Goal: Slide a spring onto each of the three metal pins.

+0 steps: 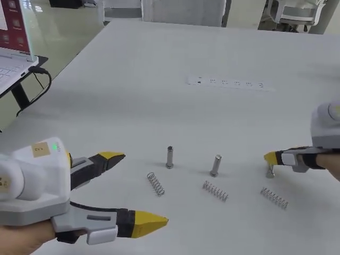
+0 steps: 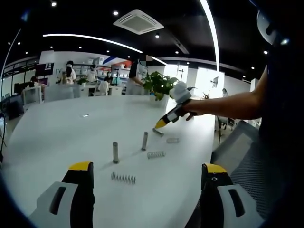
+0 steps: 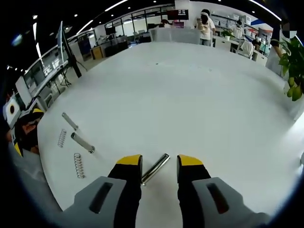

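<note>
- My right claw (image 3: 159, 160) was parted only narrowly, its two yellow-tipped jaws straddling the right pin (image 3: 155, 169) without clamping it. The pin sat closer to one jaw, and I could not tell whether it touched.
- In the head view that claw reached in from the right edge, low over the counter (image 1: 159, 106). Its tip was just above the head of the right pin, which stood upright.
- My left claw (image 1: 134, 187) was spread wide and gripped nothing. It hung over the near left part of the counter, pointing toward the row of parts and touching none of them.
- The left spring (image 1: 155, 183) lay nearest that claw, just ahead of its jaws and a little in front of the left pin (image 1: 169, 157), close to it but not touching.
- The middle pin (image 1: 215, 165) stood upright between the other two, with the middle spring (image 1: 215, 190) flat on the counter just in front of it.
- The right spring (image 1: 274, 197) lay flat near the right pin, on my side of it and below the right claw's tip.
- All three pins were bare, and every spring lay on its side on the counter.
- Well beyond the pins, a white power strip (image 1: 228, 83) lay across the counter.
- An open laptop (image 1: 10, 48) sat on a stand off the far left edge.
</note>
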`<action>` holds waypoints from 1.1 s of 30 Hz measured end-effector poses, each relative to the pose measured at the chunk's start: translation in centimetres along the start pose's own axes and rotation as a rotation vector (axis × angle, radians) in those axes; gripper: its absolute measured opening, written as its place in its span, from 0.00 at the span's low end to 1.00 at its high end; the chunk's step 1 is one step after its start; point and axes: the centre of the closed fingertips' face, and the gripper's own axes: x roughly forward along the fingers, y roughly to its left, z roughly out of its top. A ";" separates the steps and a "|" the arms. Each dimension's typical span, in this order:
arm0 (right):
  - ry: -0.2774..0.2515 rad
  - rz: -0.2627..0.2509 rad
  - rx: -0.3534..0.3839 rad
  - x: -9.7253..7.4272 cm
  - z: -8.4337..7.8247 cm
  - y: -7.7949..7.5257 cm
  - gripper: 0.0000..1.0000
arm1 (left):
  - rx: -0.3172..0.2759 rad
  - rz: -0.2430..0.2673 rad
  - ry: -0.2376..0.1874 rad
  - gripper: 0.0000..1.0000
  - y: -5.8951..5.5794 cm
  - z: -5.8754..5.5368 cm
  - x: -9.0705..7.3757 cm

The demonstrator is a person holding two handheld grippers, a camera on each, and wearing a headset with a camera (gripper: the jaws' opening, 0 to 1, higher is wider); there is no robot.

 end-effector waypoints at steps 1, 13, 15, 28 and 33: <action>0.015 -0.010 0.005 0.1 -0.2 -0.1 0.27 | 0.000 0.000 0.002 0.91 0.0 0.0 0.0; 0.055 -0.023 0.053 0.7 -1.0 -0.5 0.21 | -0.001 -0.003 0.005 0.90 0.1 -0.2 0.1; 0.061 -0.026 0.060 0.7 -1.1 -0.5 0.19 | -0.001 -0.004 0.004 0.90 0.2 -0.1 0.2; 0.079 -0.012 0.063 1.6 -1.1 0.1 0.17 | -0.008 -0.003 0.007 0.88 0.3 -0.3 0.2; 0.092 -0.010 0.046 2.2 -0.7 0.5 0.16 | -0.012 -0.002 0.007 0.88 0.4 -0.3 0.1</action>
